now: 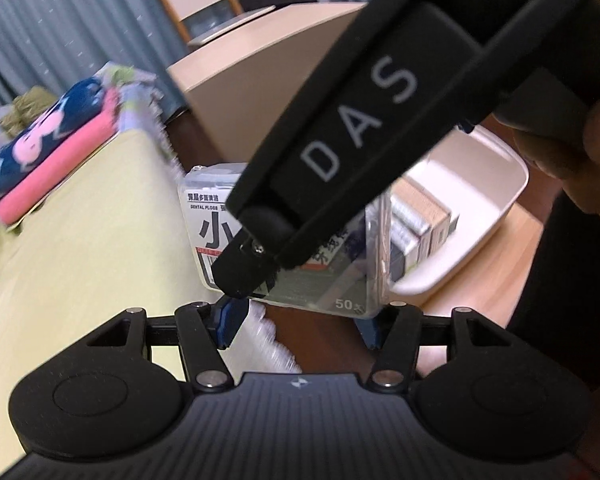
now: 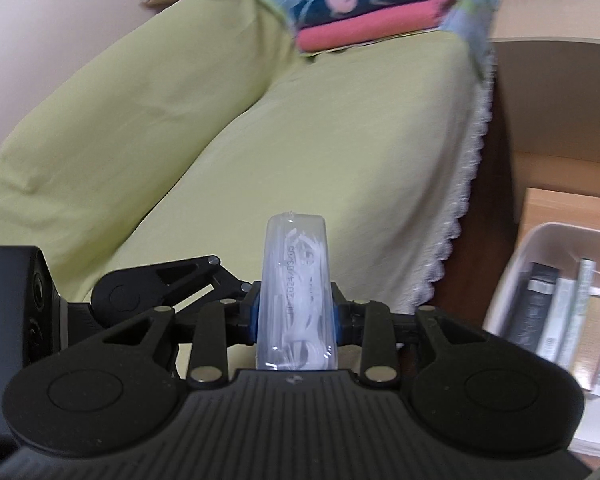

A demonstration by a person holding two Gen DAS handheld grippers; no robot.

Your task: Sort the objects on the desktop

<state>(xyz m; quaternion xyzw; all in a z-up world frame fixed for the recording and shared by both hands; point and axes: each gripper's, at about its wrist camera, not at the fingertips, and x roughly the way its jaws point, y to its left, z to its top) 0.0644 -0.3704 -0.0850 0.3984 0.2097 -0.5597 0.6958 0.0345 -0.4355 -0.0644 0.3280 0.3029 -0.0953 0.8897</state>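
**Floss box gripped over the sofa's edge**

Yellow-green sofa cover [image 2: 320, 128] fills most of the background, with folded pink and navy cloth [image 2: 376, 4] lying at its far end and a pale wooden cabinet [image 1: 260, 76] beyond.

In the right wrist view, the right gripper [image 2: 296, 314] is clamped on a clear plastic dental floss box [image 2: 296, 292], held edge-on and upright between the blue pads; white floss picks show through its wall. From the left wrist view the same box [image 1: 340, 280] appears broadside, its label partly covered by the right gripper's black body marked "DAS". The left gripper [image 1: 296, 324] sits just below the box with its blue-padded fingers [image 1: 230, 322] spread apart, holding nothing.

Off to the right, a white plastic bin [image 2: 540, 240] rests on a wooden surface and holds several small boxes [image 2: 564, 312] standing side by side. Their printing is too blurred to read.
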